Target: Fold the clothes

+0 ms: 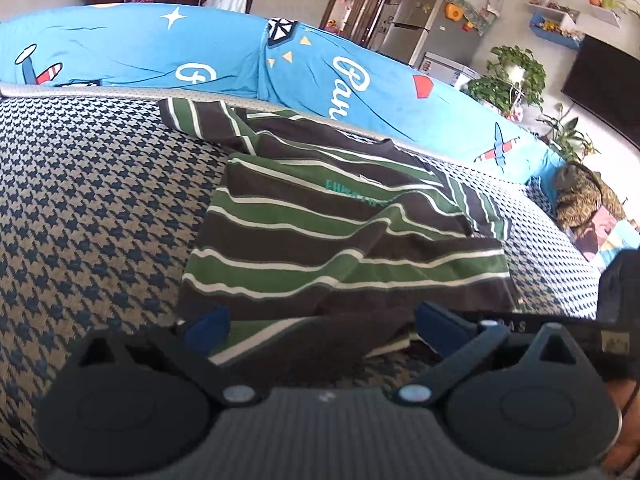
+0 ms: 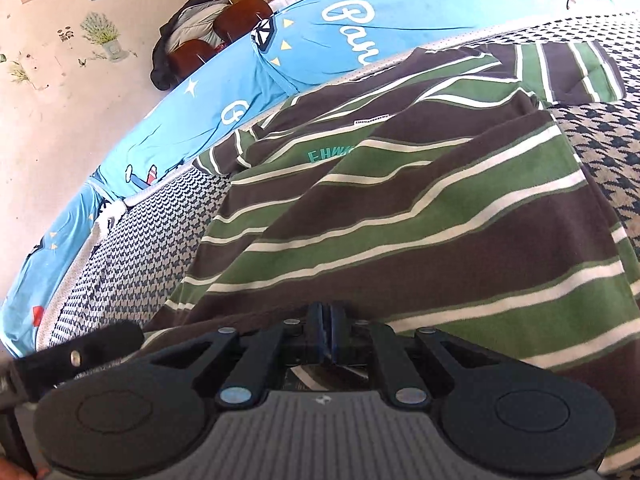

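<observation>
Houndstooth-patterned sofa seat (image 1: 92, 208) carries a striped shirt (image 1: 328, 232) in green, brown and white, spread out with wrinkles below blue printed cushions (image 1: 168, 52). No containers show. At the shirt's near hem the left gripper (image 1: 320, 320) hovers with fingers spread wide apart. The right gripper (image 2: 326, 332) is pinched together on the shirt's hem.

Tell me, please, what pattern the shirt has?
The shirt has brown and green stripes with thin white lines, clearest in the right wrist view.
</observation>
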A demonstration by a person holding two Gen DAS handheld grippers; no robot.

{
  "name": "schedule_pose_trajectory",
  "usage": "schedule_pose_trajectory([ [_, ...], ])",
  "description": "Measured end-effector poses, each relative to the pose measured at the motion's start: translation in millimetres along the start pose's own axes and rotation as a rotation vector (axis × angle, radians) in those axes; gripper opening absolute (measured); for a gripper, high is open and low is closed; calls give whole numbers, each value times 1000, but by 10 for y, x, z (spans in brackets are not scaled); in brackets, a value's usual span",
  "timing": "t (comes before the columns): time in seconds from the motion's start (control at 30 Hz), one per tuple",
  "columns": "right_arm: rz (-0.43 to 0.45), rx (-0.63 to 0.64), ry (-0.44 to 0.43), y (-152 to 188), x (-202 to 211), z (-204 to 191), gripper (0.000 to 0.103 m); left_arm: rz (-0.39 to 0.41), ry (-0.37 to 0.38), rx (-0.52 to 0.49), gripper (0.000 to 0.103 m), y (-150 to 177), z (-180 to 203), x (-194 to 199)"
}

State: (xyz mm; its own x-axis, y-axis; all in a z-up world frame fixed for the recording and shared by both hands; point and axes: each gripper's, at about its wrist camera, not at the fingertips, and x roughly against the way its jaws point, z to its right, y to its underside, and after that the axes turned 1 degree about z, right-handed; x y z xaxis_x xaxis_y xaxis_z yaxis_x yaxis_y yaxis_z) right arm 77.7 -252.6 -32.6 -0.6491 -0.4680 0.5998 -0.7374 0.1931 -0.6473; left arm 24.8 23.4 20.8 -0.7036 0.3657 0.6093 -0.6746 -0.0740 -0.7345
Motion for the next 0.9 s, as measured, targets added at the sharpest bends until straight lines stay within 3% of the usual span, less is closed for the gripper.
schedule_pose_trajectory([
  [0.13,3,-16,-9,-28,-39,29,6,-29,-39,-79,103,69,112,-42],
  [0.2,5,-26,-14,-27,-41,39,6,-44,-110,-109,103,99,118,-99],
  [0.3,12,-6,-11,-23,-32,14,6,-60,-190,-86,103,97,39,-176],
  [0.47,37,67,-7,-7,59,-61,9,-89,-255,-21,103,75,-114,-279],
  [0.67,110,225,-11,30,285,-231,9,-94,-268,-25,103,65,-120,-353],
  [0.9,107,422,-45,187,288,-479,9,-94,-264,-22,103,56,-130,-366],
])
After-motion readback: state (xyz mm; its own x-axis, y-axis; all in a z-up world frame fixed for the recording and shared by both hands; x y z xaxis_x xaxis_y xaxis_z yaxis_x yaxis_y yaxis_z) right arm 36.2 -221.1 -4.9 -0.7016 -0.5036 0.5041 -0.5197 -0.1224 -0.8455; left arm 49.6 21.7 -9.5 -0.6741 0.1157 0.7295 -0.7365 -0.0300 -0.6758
